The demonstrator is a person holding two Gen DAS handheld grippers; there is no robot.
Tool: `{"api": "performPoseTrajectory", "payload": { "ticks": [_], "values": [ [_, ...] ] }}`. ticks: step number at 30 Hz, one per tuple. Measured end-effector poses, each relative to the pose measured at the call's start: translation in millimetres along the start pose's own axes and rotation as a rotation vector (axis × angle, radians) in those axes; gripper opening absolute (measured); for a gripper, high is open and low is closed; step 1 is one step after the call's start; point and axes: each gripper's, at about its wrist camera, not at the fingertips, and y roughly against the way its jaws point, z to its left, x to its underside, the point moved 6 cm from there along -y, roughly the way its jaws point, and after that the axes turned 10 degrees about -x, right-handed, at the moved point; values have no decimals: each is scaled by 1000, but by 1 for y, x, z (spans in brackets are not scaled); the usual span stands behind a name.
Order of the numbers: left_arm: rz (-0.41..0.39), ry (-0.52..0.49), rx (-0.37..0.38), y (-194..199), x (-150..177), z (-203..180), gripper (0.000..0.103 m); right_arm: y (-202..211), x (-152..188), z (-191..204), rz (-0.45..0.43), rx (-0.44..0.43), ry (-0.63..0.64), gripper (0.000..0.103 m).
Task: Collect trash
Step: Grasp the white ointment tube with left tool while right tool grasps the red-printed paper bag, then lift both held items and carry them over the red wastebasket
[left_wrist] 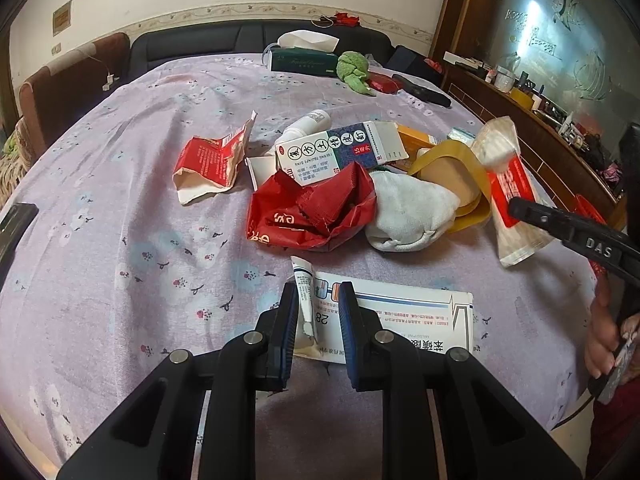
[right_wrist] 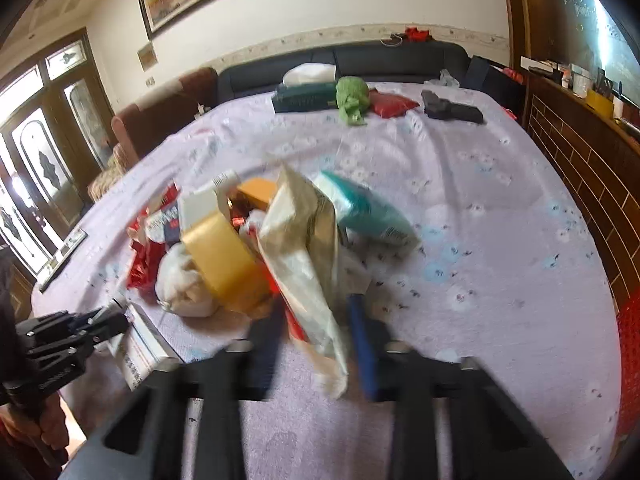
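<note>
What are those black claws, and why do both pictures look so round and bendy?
The black claws are grabbers. A person holds two of them, one on each side. Each grabber carries a small wide-eyed camera, and that is what bends the picture. One picture looks along the left grabber, the other along the right grabber. Both see a table with a flowery tablecloth and a pile of trash: a red wrapper, a white pouch and yellow tape. The right grabber is pinching a white-and-red packet. A small tube sits between the left grabber's fingers, on top of a flat box. I cannot tell whether it is squeezed.
</note>
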Motion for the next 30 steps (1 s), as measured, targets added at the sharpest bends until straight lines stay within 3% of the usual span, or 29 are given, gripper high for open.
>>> {"api": "performPoseTrajectory", "payload": {
  "ticks": [1,3,13,27,30],
  "values": [
    [-8,1,-2,1,0,1,7,5,2,4,-16,0,7,18],
    [-19,6,1,4,-1,2,5,13,4,6,-41,17,2,15],
    [-93,7,69,35,-15,-13,5,69,15,21,-165,9,-9,15],
    [-175,-77,153,69,-49,-68,5,114,28,-12,-232,6,-132,15],
    [-182,-88,200,78,-59,-86,5,124,30,-20,-252,16,-148,15]
  ]
}}
